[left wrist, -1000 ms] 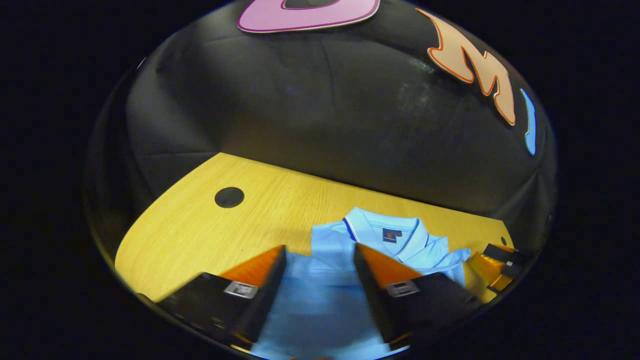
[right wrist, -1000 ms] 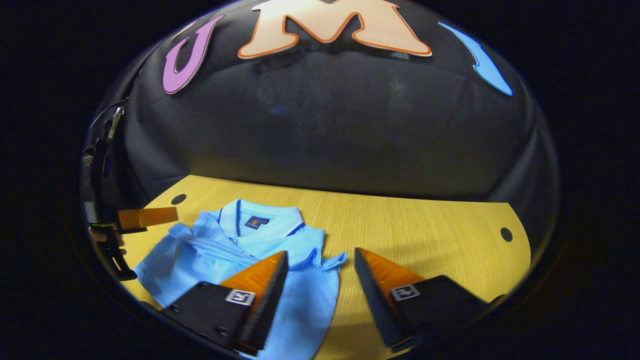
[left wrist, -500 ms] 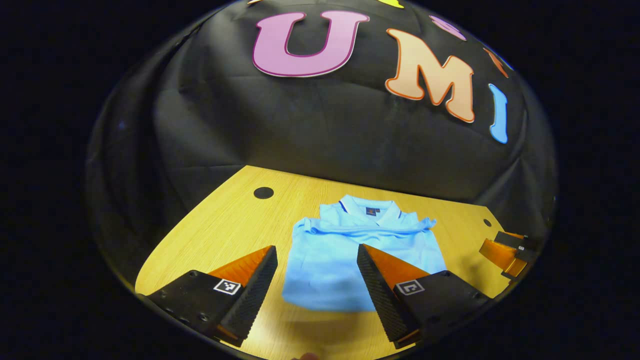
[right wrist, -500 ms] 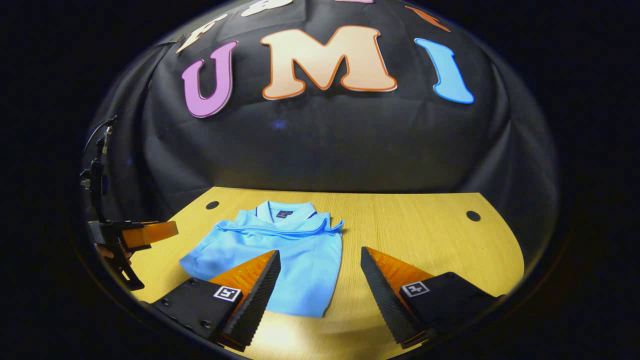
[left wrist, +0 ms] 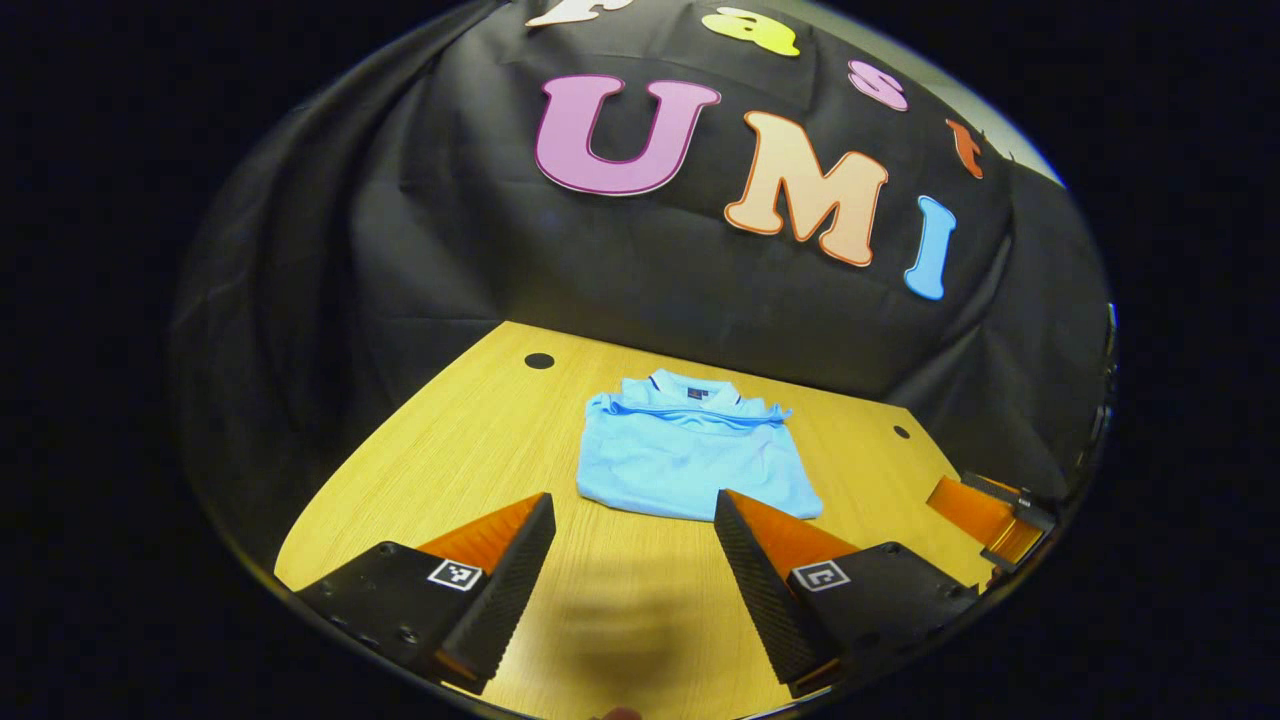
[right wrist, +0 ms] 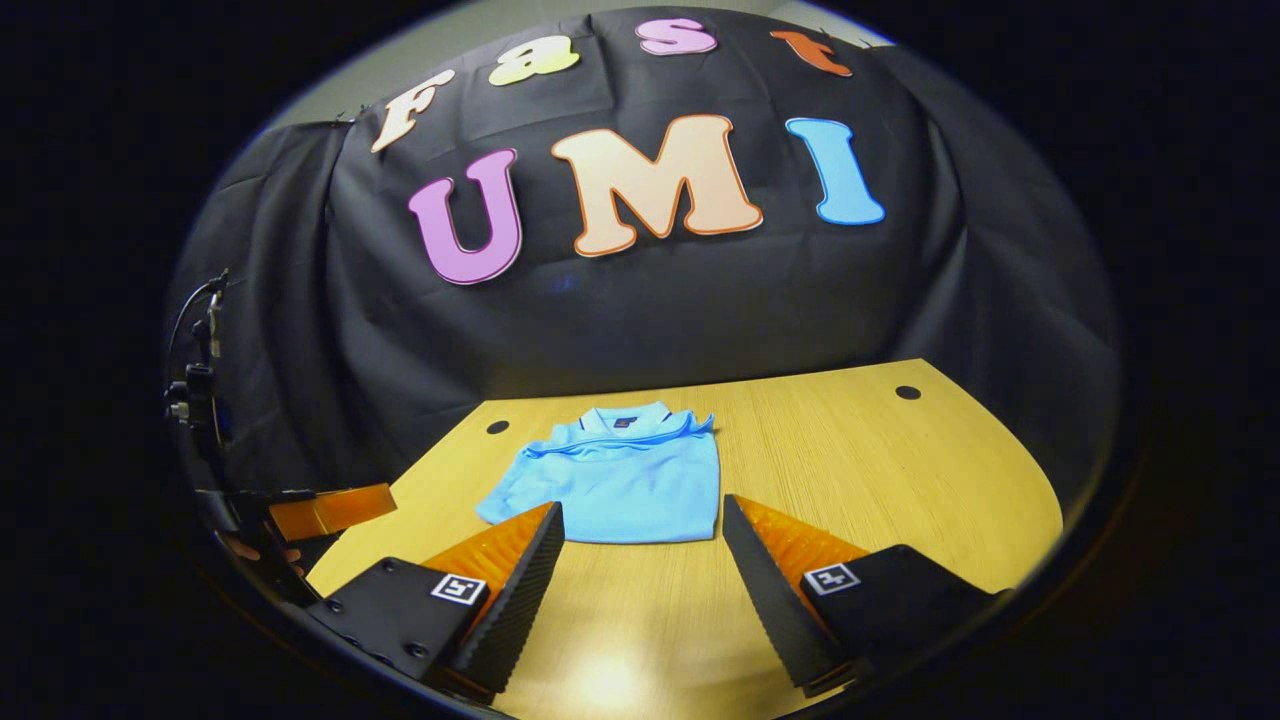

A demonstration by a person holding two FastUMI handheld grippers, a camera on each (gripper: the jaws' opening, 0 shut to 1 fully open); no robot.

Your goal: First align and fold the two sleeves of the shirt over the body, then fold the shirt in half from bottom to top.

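You are holding both the left gripper (left wrist: 634, 510) and the right gripper (right wrist: 643, 517) spread apart above the table (left wrist: 470, 440), near the folded shirt (left wrist: 690, 455).

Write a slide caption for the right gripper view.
Open right tongs over the table, folded blue shirt beyond.

Folded light-blue shirt (left wrist: 690, 458) flat on wooden table (left wrist: 470, 450)
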